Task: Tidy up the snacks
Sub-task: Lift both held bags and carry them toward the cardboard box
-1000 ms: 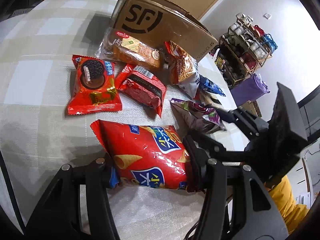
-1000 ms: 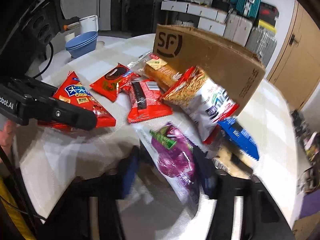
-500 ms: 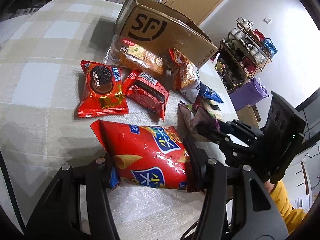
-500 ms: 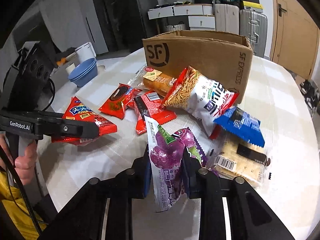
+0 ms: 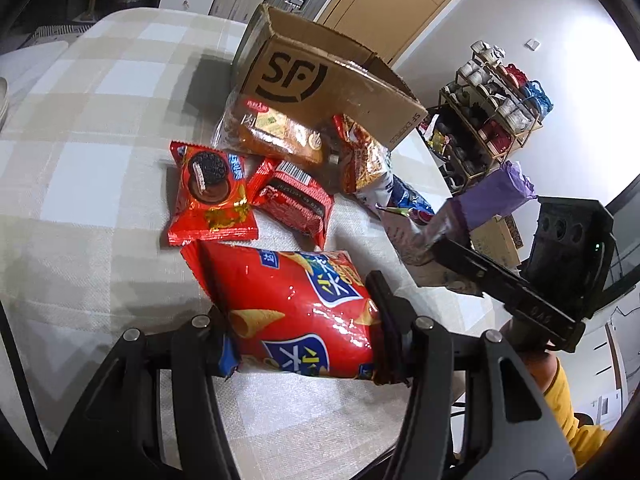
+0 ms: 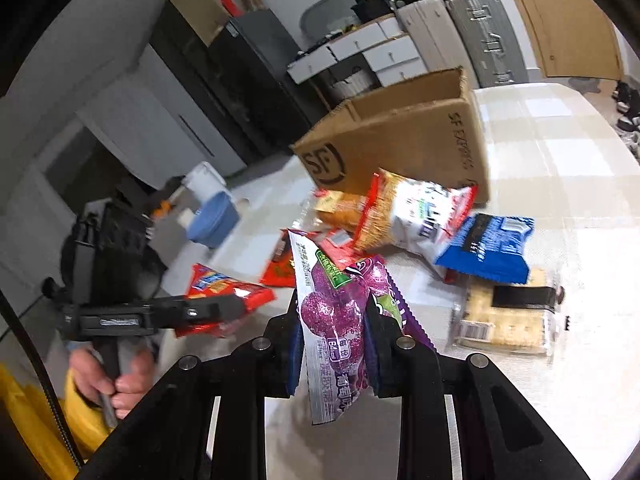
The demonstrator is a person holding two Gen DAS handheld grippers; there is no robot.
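Observation:
My left gripper [image 5: 300,332] is shut on a red bag of corn snacks [image 5: 288,304], held above the checked tablecloth [image 5: 80,168]. My right gripper [image 6: 332,332] is shut on a purple grape-sweet packet [image 6: 336,316], lifted off the table and tilted. In the left wrist view the right gripper [image 5: 436,254] shows at the right, the purple packet [image 5: 416,236] in its jaws. In the right wrist view the left gripper [image 6: 224,308] shows at the left with the red bag [image 6: 224,288]. An open SF cardboard box [image 5: 316,80] stands behind the snacks.
On the table lie an Oreo pack [image 5: 210,196], a dark red pack [image 5: 294,200], a bread packet [image 5: 276,132], a noodle-snack bag [image 6: 412,216], a blue biscuit pack [image 6: 488,248] and clear-wrapped crackers [image 6: 504,316]. Blue bowls [image 6: 214,220] stand left; a wire rack [image 5: 492,108] stands beyond the table.
My right gripper closed on the purple packet, lifted it off the table and rolled. The left gripper rose a little with the red bag still in it.

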